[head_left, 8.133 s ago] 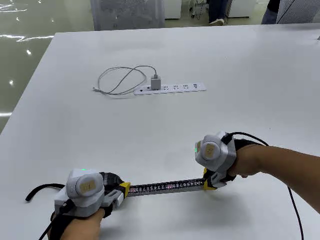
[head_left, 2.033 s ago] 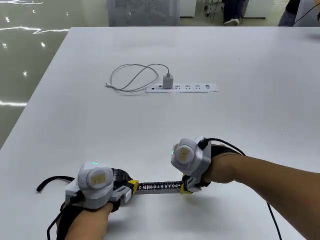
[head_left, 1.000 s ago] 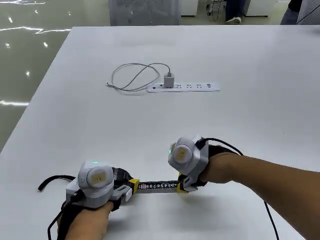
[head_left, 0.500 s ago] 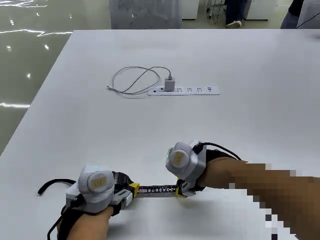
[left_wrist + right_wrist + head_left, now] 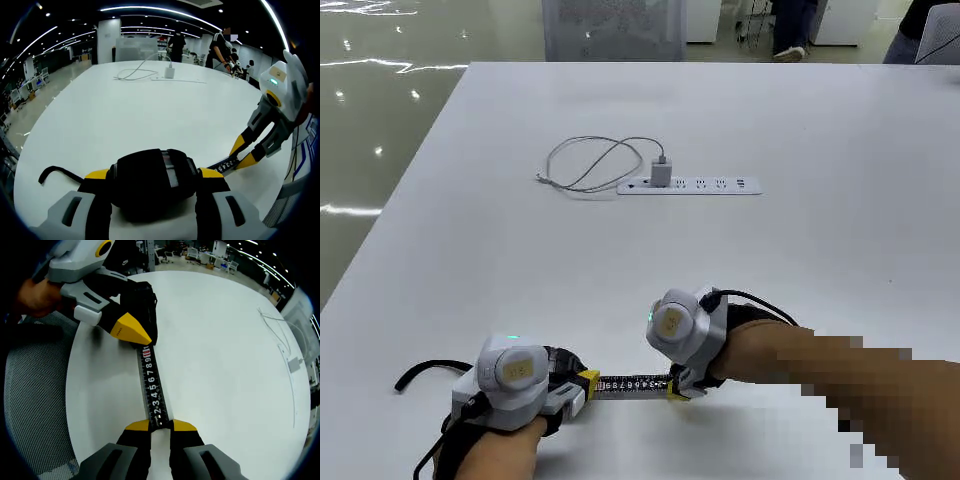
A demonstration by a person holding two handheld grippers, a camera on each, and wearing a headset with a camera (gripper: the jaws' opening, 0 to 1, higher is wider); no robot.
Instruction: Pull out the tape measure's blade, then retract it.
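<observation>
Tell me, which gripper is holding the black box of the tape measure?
The left gripper clamps the black case; the right gripper pinches only the tip of the blade.

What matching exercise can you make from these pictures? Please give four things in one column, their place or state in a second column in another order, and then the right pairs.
Things:
1. tape measure case
2. blade
3. power strip
4. white cable

Places or states:
A. lies in loops on the table
B. gripped in the left tool
C. pinched at its end by the right tool
D. has a charger plugged in

Pairs: 1-B, 2-C, 3-D, 4-A
</observation>
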